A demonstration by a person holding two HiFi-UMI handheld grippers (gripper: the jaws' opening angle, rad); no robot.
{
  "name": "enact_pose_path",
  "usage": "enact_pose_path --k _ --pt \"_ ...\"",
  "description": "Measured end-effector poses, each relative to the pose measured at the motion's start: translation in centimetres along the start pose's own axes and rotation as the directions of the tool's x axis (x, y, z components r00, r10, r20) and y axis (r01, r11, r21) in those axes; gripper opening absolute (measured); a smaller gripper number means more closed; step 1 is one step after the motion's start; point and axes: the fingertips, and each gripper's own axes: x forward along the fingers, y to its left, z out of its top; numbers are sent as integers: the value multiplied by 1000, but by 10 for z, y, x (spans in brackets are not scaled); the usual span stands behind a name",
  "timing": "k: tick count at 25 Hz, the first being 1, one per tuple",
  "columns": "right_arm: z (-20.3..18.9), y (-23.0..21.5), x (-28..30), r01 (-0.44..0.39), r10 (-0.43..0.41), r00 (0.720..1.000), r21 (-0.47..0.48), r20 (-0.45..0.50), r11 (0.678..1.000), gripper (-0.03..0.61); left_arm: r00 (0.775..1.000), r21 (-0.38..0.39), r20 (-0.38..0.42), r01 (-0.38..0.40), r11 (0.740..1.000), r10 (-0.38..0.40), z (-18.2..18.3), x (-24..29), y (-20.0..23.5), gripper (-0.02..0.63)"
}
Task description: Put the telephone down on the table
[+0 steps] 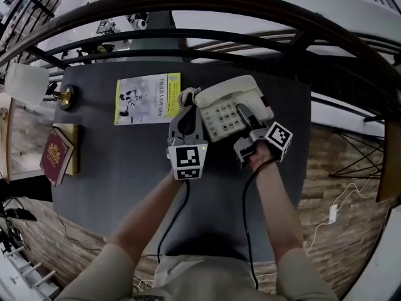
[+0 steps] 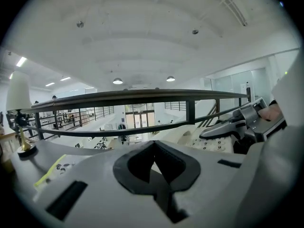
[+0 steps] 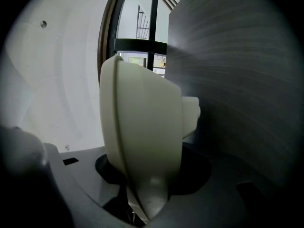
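Bare forearms [image 1: 276, 199] reach out from the bottom edge over the dark grey counter [image 1: 125, 187]. Toward its far right corner is the cream telephone [image 1: 229, 93], keypad up, handset on its cradle; whether its base touches the counter I cannot tell. Left of the telephone, just beside its coiled cord, a yellow-and-white booklet [image 1: 148, 98] lies flat. Much farther left of the telephone stands a lamp [image 1: 25, 83] with a white shade and brass foot, and nearer the person a red book [image 1: 55, 155] rests on a tan book [image 1: 75, 144]. The right tool [image 1: 243, 116] is clamped on the telephone's near right side, cream plastic filling its jaws. The left tool [image 1: 188, 113] lies against the telephone's near left corner, jaws drawn almost together; a pale sliver shows between the pads, and I cannot name it.
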Motion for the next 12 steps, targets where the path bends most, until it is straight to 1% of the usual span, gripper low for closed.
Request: enact_pose_path --k 4,6,12 --pt "5 -16 -1 80 -79 997 -90 10 993 209 999 -7 -44 13 1000 -13 -11 4 -6 3" --pt "8 -20 -1 99 -99 995 -124 5 987 208 999 -2 -49 17 1000 -17 -13 7 -9 3" --pt "8 -20 -1 117 -117 993 -144 5 983 209 996 7 -83 43 999 -43 -25 10 -23 3"
